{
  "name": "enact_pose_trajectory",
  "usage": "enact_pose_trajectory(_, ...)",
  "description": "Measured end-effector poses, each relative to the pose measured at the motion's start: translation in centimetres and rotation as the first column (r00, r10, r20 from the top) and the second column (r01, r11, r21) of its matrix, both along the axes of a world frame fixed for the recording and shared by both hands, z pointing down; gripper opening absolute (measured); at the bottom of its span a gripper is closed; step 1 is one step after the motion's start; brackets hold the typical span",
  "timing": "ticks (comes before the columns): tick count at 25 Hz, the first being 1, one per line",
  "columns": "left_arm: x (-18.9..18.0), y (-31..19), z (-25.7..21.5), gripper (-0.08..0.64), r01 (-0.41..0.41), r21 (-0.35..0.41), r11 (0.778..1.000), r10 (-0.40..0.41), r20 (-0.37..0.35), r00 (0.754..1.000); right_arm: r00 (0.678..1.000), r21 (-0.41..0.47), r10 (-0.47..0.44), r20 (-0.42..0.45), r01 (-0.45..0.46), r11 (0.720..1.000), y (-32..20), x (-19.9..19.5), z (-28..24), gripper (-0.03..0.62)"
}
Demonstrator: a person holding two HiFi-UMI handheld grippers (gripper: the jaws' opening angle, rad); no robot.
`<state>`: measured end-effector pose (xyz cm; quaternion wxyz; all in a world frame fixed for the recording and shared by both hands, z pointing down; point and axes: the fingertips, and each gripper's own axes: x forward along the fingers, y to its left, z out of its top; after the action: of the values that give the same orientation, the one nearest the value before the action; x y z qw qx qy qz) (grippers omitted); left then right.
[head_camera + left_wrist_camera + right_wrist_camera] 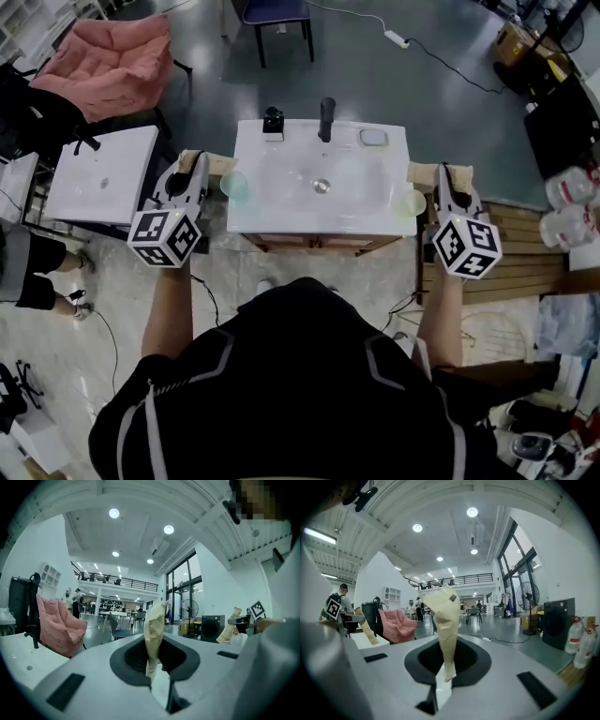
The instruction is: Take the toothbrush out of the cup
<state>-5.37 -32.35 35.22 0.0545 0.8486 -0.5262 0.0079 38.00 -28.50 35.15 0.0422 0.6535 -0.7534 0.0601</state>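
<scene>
A pale green cup (232,185) stands at the left edge of the white sink top (281,211), and a second green cup (410,202) stands at its right edge. No toothbrush shows in any view. My left gripper (200,157) hangs just left of the sink, beside the left cup. Its tan fingers (153,620) lie together with nothing seen between them, pointing level across the room. My right gripper (442,172) is held just right of the right cup. Its tan fingers (445,620) are pressed together and hold nothing.
On the sink's back edge are a black faucet (326,119), a small black object (273,122) and a soap dish (373,138). A second white basin (103,173) stands to the left, a pink chair (117,61) behind it. Wooden pallets (525,244) and water bottles (567,202) lie to the right.
</scene>
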Motion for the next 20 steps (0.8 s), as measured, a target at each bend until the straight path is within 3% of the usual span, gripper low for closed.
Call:
enact_pose_trajectory(15, 0.8, -0.3, -0.9, 0.028, 0.042, 0.007, 0.999, -0.042, 0.048, 0.998, 0.998, -0.014, -0.049, -0.033, 0.048, 0.999, -1.5, -1.3, 0.1, 0.014)
enact_pose_trajectory(20, 0.7, -0.5, -1.3, 0.025, 0.044, 0.014, 0.999, -0.045, 0.033, 0.998, 0.999, -0.018, -0.026, -0.038, 0.025, 1.000, -1.7, -0.8, 0.1, 0.012)
